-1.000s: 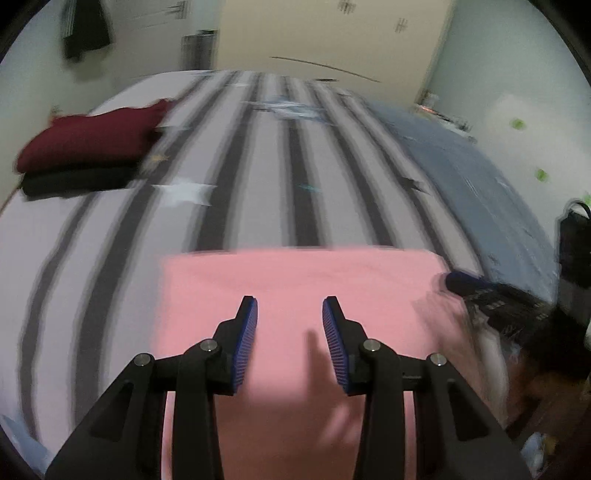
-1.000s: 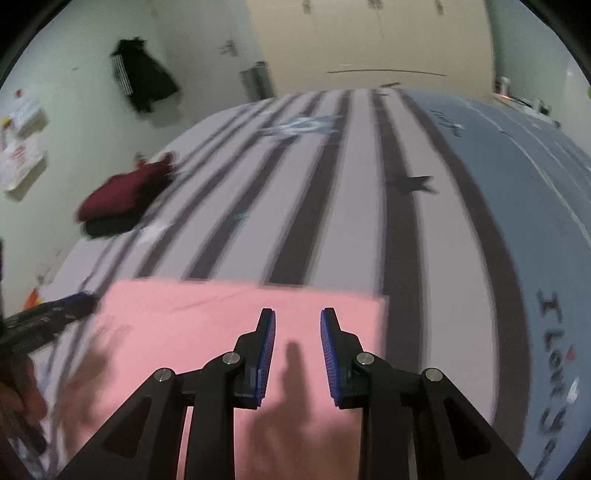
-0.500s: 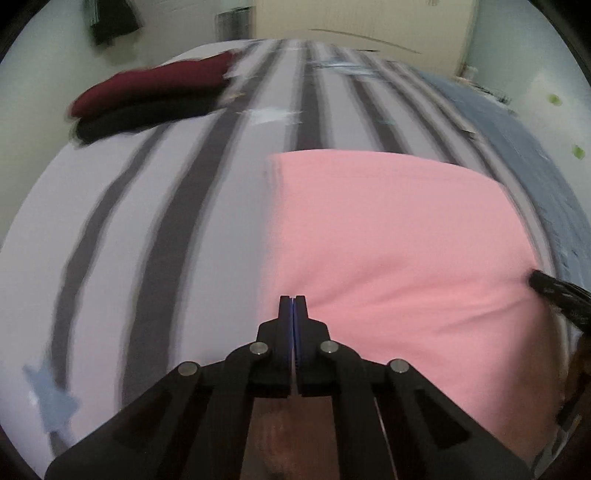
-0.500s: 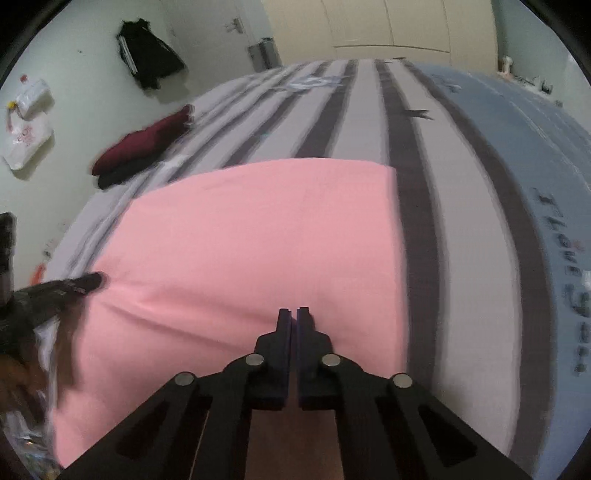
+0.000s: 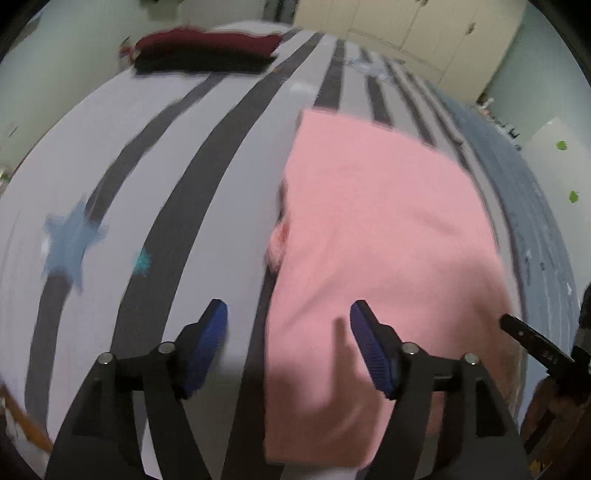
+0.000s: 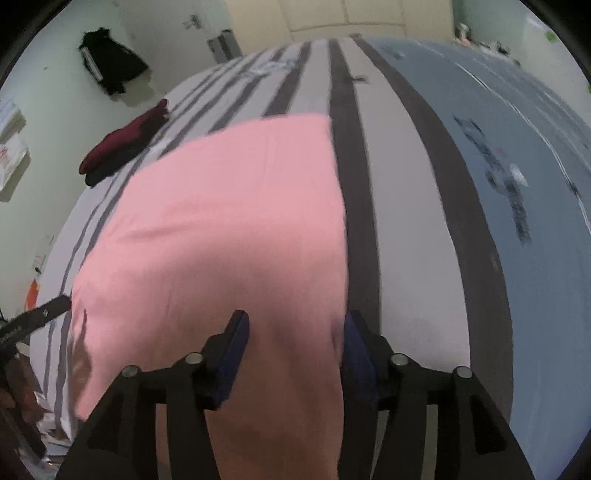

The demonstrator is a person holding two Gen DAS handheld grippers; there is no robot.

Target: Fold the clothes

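Note:
A folded pink garment [image 5: 376, 236] lies flat on the striped bed cover [image 5: 166, 177]. My left gripper [image 5: 290, 325] hovers over the garment's near left edge. Its jaws are opening; the cloth's edge lies below the gap and the pads do not press on it. My right gripper [image 6: 295, 325] hangs over the near right edge of the pink garment [image 6: 229, 229]. Its jaws are opening too, with cloth beneath and nothing pinched. The right gripper's black tip [image 5: 532, 343] shows in the left wrist view, and the left gripper's tip [image 6: 40, 317] in the right wrist view.
A folded dark red and black stack [image 5: 207, 51] rests at the bed's far left, seen also as the same stack [image 6: 125, 144]. A black jacket [image 6: 110, 70] hangs on the wall. Cream wardrobe doors [image 5: 406, 33] stand behind. The bed's right part is blue [image 6: 517, 147].
Both grippers went from partly open to fully shut half a second ago and now stand open. Both came closer to the garment's near side; the left view swung left.

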